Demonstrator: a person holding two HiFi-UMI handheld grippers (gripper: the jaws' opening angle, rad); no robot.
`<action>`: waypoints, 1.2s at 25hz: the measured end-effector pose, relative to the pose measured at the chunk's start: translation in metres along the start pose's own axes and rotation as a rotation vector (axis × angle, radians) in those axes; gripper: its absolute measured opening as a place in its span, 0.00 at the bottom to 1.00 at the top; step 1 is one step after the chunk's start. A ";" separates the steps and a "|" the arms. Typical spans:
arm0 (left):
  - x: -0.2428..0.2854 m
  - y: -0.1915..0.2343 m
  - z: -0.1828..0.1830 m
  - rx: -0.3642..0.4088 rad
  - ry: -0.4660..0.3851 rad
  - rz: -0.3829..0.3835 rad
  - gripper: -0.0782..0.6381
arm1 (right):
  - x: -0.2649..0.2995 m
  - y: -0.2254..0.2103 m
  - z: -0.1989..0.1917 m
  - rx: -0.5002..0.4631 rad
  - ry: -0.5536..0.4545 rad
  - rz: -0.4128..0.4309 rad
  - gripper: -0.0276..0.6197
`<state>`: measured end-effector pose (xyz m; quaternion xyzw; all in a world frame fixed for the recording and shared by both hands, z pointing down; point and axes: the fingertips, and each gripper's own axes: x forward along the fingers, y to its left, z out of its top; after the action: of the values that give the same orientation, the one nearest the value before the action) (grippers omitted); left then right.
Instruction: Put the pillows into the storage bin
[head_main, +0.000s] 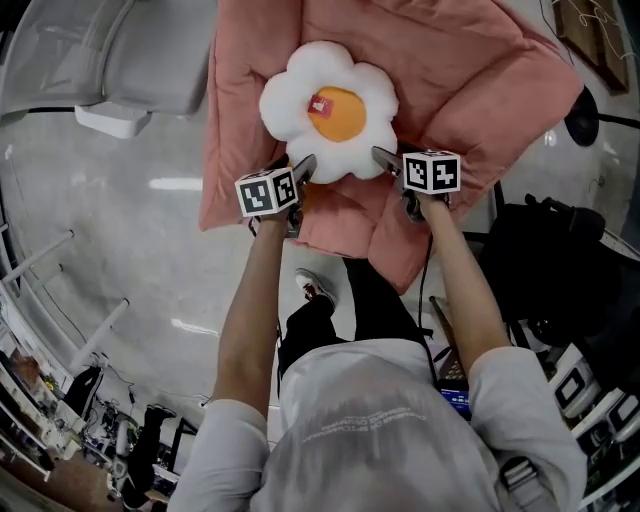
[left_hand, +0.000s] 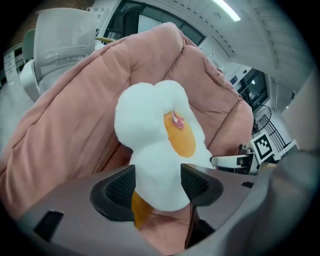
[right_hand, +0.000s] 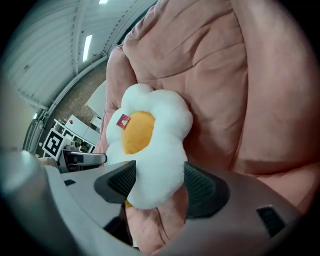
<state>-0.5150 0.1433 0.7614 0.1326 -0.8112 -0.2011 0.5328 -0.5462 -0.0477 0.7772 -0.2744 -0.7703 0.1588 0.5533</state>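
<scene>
Pillow (head_main: 328, 110) resembles a white, yellow-centred flower.

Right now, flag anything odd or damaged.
Nothing stands out: the flower pillow lies intact on the rumpled pink quilt, a petal between the open jaws of the left gripper and another in the right gripper.

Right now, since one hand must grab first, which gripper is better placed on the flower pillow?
Left gripper, marginally: a flower pillow petal fills its open jaws. The right gripper straddles another petal almost equally.
</scene>
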 end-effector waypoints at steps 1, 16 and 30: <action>0.003 0.000 0.000 -0.002 0.000 0.001 0.52 | 0.003 0.000 0.000 0.007 0.007 -0.004 0.53; -0.029 -0.030 0.017 0.145 -0.046 -0.069 0.20 | -0.041 0.047 0.015 -0.094 -0.115 -0.050 0.19; -0.163 -0.081 0.013 0.446 -0.143 -0.290 0.16 | -0.161 0.165 -0.027 -0.098 -0.384 -0.214 0.14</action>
<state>-0.4621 0.1442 0.5871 0.3468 -0.8435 -0.1003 0.3976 -0.4415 -0.0139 0.5729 -0.1825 -0.8930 0.1110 0.3962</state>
